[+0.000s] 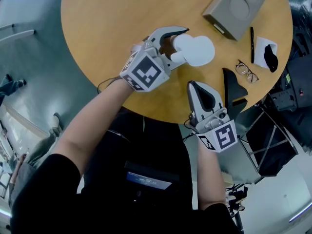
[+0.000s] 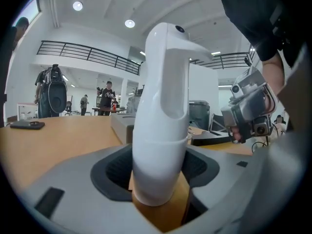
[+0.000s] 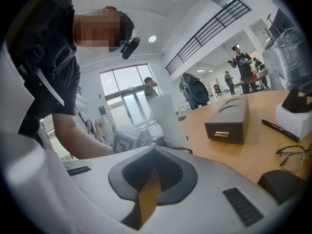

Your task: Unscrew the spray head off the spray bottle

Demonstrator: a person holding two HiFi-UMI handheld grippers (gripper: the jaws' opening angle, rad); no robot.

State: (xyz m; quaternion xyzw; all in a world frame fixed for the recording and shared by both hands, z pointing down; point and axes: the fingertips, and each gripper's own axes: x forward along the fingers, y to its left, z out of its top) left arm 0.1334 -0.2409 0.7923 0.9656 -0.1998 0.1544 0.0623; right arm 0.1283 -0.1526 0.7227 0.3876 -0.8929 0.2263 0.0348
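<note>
A white spray bottle [image 1: 196, 50] stands upright on the round wooden table [image 1: 112, 38]. In the left gripper view the bottle [image 2: 163, 116] fills the middle, its spray head nozzle pointing right. My left gripper [image 1: 179, 45] reaches in from the left with its jaws wide on either side of the bottle's lower body. The dark pads [image 2: 117, 167] sit close beside it and do not visibly press. My right gripper [image 1: 192, 84] is shut and empty near the table's front edge, right of the bottle. In its own view the right gripper [image 3: 155, 152] points toward the bottle [image 3: 168, 118].
A grey box [image 1: 234, 8] lies at the back right. A black pen [image 1: 252, 44], glasses [image 1: 247, 70], a white pad with a black object [image 1: 269, 55] and a black wedge-shaped thing [image 1: 234, 87] sit along the right edge. People stand far off in the room.
</note>
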